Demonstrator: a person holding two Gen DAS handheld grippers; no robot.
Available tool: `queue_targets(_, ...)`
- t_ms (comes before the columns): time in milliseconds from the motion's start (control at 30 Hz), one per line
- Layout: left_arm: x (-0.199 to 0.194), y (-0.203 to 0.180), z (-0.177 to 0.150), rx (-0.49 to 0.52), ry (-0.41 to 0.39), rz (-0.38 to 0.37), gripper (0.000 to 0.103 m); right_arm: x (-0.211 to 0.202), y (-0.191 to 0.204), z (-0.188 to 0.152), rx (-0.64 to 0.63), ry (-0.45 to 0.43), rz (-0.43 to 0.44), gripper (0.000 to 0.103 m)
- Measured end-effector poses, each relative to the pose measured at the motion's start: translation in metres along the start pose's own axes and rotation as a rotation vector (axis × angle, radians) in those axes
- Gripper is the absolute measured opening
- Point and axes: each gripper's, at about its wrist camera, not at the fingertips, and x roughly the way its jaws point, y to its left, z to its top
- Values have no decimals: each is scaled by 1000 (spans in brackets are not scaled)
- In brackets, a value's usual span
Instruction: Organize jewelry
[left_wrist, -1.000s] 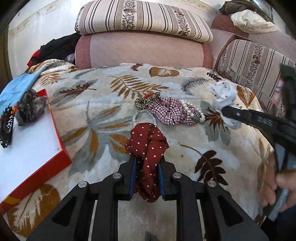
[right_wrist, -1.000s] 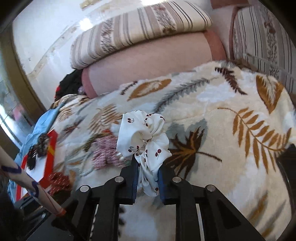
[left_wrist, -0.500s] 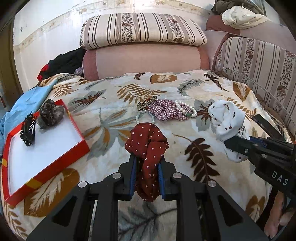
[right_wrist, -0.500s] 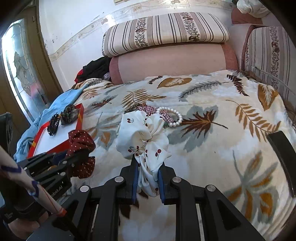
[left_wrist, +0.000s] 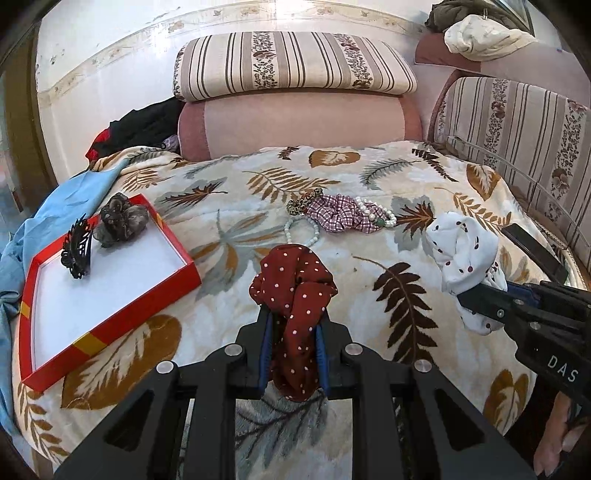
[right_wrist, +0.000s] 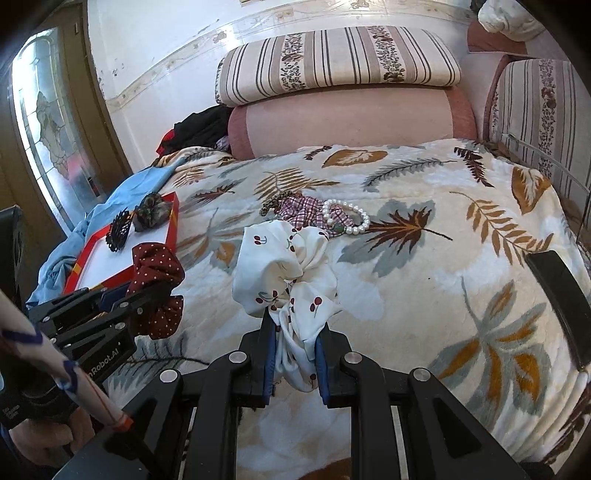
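the red polka-dot scrunchie (left_wrist: 295, 295) hangs pinched in the left gripper (left_wrist: 293, 343), jaws closed down on its bunched cloth, held above the leaf-print blanket (left_wrist: 369, 184) on the bed. the white cherry-print scrunchie (right_wrist: 288, 273) is clamped the same way in the right gripper (right_wrist: 295, 354), to the right of the first.

the step in hand looks like carrying both to the red tray (left_wrist: 110, 314), which lies at the left on the blanket and already holds a dark scrunchie (left_wrist: 120, 219) and a black hair claw (left_wrist: 77, 251) at its far end. to do it well, take the left gripper over first, lower the red scrunchie onto the bare white floor of the tray nearer than those two, and open only once the cloth rests. keep the right gripper back until the left is out of its way.

a plaid scrunchie (left_wrist: 340, 218), pearl bracelet (left_wrist: 376, 214), pale bead bracelet (left_wrist: 301, 230) and leopard-print band (left_wrist: 303, 201) wait far-centre. a black phone (right_wrist: 561, 306) lies at the right.
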Motion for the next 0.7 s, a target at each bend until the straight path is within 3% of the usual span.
queue_targets(700, 2, 9, -3, -23, 6, 8, 19, 3, 14, -4, -28, 29, 9, 20)
